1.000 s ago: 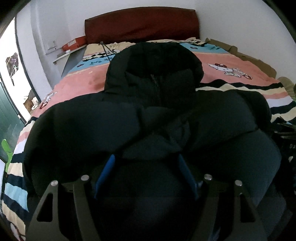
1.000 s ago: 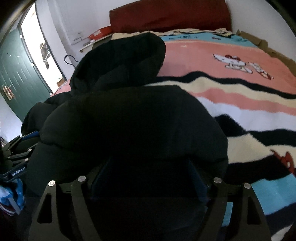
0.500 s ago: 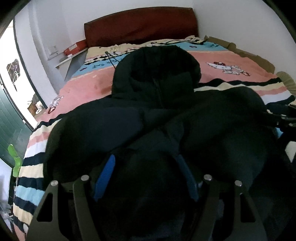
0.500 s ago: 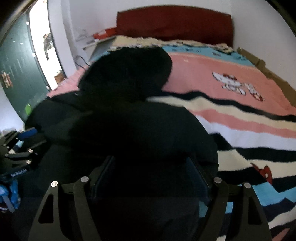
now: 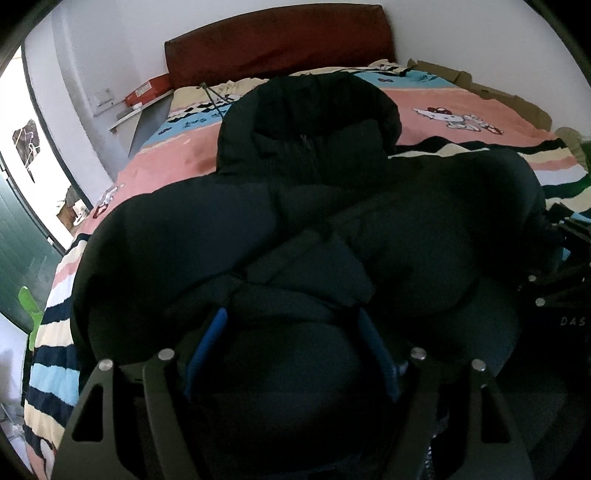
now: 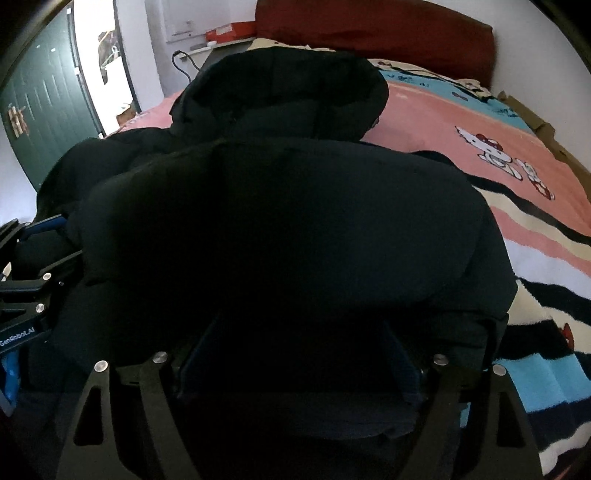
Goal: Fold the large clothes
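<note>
Nearest, the left gripper (image 5: 291, 317) has its blue-padded jaws wide and opening, with a thick bulge of black padded jacket (image 5: 303, 221) between them; whether the pads press it cannot be told. The right gripper (image 6: 299, 332) is likewise opening around dark jacket bulk, its grip unclear. The jacket lies bunched on a striped cartoon-print blanket (image 6: 535, 236), hood (image 5: 310, 110) farther off. Beyond stands a dark red headboard (image 5: 277, 48).

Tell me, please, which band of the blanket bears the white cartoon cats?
The broad pink band, between the blue band by the headboard and the narrow black-and-cream stripes.
</note>
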Tool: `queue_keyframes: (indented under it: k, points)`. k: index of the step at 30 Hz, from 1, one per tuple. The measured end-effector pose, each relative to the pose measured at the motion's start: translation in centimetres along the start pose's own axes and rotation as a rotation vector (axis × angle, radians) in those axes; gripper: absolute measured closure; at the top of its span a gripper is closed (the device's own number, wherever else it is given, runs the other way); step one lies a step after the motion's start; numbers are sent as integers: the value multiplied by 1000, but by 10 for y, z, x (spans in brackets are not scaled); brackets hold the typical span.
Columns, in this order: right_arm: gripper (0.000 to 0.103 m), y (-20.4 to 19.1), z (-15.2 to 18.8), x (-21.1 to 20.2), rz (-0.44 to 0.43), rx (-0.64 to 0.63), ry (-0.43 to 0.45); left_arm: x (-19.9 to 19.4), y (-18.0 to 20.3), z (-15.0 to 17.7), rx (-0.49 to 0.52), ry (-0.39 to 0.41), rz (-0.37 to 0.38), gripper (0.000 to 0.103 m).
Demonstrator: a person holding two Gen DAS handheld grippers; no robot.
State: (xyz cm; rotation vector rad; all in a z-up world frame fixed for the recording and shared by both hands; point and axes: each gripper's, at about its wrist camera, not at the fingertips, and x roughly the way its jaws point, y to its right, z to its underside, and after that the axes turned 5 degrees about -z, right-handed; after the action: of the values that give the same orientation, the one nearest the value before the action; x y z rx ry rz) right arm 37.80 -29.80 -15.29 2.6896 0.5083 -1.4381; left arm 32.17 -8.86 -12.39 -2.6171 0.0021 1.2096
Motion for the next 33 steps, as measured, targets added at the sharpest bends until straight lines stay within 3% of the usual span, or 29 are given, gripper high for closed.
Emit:
queue_keyframes:
  k: [11,16,22,27,33]
  points:
    - [19,1,9,-7,18,32,-32,-8,-1,8,10,-24,-8,31]
    - [19,2,9,-23,22,24,-54,-25,-22,3,-26,-7,22,31]
    - [19,23,-22,-65,38,70,76,-12,-61,-24,-100,7,-26,31]
    - [19,37,-50,-40,68,93,71,26,-68,-24,-105,-41,-37,31]
    - [13,43,-33,11,51,123,3,38,-57,-13,-85,-15,-34,26]
